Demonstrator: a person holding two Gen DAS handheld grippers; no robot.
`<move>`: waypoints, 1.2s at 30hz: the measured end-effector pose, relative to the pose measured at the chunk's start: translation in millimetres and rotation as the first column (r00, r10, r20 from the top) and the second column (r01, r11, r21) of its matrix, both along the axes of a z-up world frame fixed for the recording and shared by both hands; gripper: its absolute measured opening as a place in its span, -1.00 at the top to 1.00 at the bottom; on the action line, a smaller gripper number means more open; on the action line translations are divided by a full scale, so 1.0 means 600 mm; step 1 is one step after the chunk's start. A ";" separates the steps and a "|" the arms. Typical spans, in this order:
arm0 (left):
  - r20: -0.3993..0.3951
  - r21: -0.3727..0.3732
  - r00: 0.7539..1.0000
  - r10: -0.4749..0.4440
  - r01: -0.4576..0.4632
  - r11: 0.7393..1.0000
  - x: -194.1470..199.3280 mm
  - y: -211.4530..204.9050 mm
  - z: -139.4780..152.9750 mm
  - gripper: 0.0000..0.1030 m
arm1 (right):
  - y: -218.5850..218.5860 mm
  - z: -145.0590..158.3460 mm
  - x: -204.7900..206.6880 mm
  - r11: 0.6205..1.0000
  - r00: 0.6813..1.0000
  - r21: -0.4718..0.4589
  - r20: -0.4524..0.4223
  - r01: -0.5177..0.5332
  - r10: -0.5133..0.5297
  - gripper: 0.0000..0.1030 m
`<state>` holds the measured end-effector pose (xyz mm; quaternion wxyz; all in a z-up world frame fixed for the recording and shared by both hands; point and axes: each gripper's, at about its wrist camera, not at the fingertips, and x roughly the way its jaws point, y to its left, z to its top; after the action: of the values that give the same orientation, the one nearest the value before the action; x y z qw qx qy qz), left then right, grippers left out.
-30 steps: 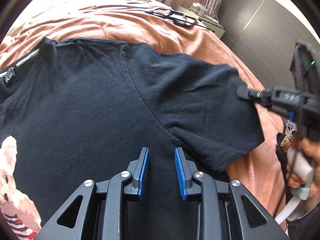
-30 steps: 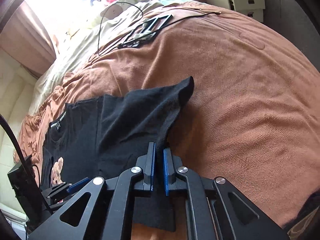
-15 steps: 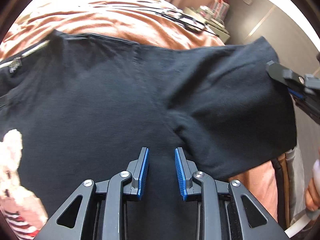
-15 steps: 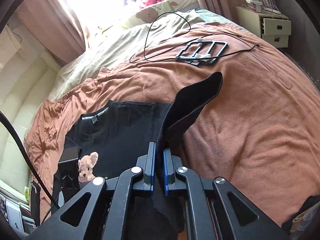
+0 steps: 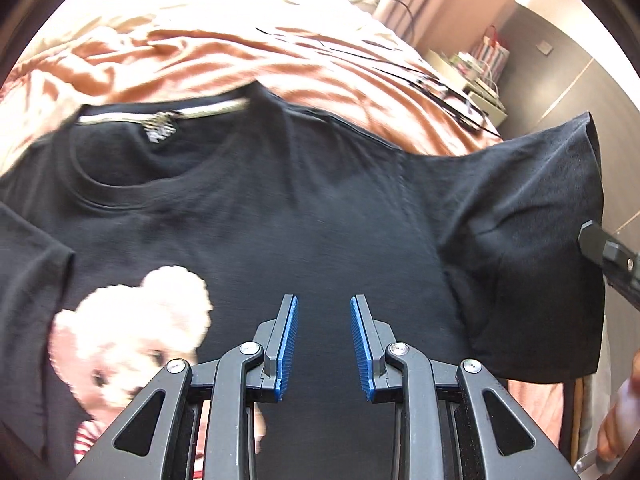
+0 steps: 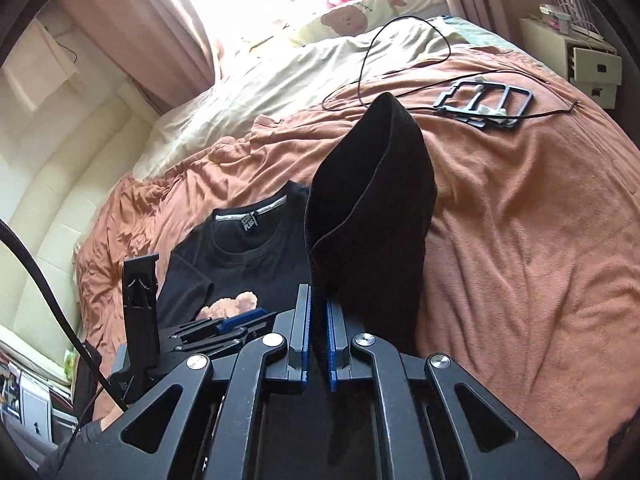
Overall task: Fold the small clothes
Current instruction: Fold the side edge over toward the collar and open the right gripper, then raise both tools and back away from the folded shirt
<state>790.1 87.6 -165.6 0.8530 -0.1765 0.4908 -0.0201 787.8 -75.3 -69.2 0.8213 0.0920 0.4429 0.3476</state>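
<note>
T-shirt: the black T-shirt (image 5: 320,208) lies face up on the orange blanket (image 6: 520,240) of the bed, with the bear print (image 5: 132,328) toward your left side.
Right gripper: your right gripper (image 6: 318,344) has its jaws pressed together on the hem of the sleeve (image 6: 372,208), and this sleeve is lifted off the blanket.
Left gripper: your left gripper (image 5: 323,344) has its jaws spread and holds nothing; it hovers over the chest of the shirt.
Key relation: the sleeve stands to the right of the shirt body, so I judge that the fold goes leftward, across toward the bear print. Your right hand is the nearer one.
Writing: the neck label (image 6: 249,222) has white letters, too small to read.
</note>
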 end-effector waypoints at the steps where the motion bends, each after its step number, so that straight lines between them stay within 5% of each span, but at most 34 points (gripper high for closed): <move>1: 0.001 0.003 1.000 0.007 -0.007 1.000 -0.003 0.010 0.001 0.44 | 0.007 -0.003 0.001 1.000 1.000 -0.001 -0.002 -0.008 0.008 0.94; 8: -0.025 0.055 0.997 0.069 -0.067 0.996 -0.028 0.081 -0.001 0.42 | 0.077 -0.051 0.014 0.995 0.994 0.032 -0.048 -0.094 0.095 0.92; 12: -0.083 0.108 0.991 0.105 -0.096 0.990 -0.029 0.115 -0.011 0.38 | 0.104 -0.084 0.020 0.992 0.991 -0.030 -0.051 -0.126 0.125 0.83; 13: -0.087 0.105 0.989 0.117 -0.108 0.989 -0.030 0.123 -0.012 0.30 | 0.105 -0.088 0.024 0.990 0.991 -0.042 -0.047 -0.131 0.129 0.42; 14: -0.087 0.101 0.988 0.129 -0.120 0.988 -0.031 0.128 -0.012 0.12 | 0.102 -0.089 0.027 0.991 0.992 -0.056 -0.032 -0.123 0.122 -0.29; 16: -0.068 0.095 0.986 0.149 -0.143 0.985 -0.034 0.135 -0.010 -0.19 | 0.098 -0.082 0.028 0.994 0.997 -0.083 0.026 -0.071 0.073 -0.66; 24: 0.001 0.095 0.993 0.117 -0.117 0.989 -0.001 0.107 -0.006 -0.27 | 0.057 -0.104 0.071 0.990 0.997 -0.123 0.052 0.063 -0.057 -0.62; 26: 0.014 0.100 0.994 0.106 -0.106 0.989 0.010 0.098 -0.008 -0.27 | 0.054 -0.116 0.086 0.985 0.995 -0.151 0.048 0.089 -0.083 -0.32; 31: 0.029 0.175 0.999 0.041 -0.046 0.984 0.035 0.065 -0.023 -0.26 | 0.061 -0.148 0.097 0.966 0.992 -0.227 0.025 0.122 -0.120 0.03; 36: 0.016 0.206 0.999 0.035 -0.037 0.978 0.055 0.058 -0.047 0.11 | 0.074 -0.189 0.133 0.955 0.991 -0.273 -0.031 0.115 -0.128 0.30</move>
<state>823.3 122.7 -193.7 0.8699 -0.0959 0.4817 0.0453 867.3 -31.2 -182.6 0.8351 0.0143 0.4995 0.2301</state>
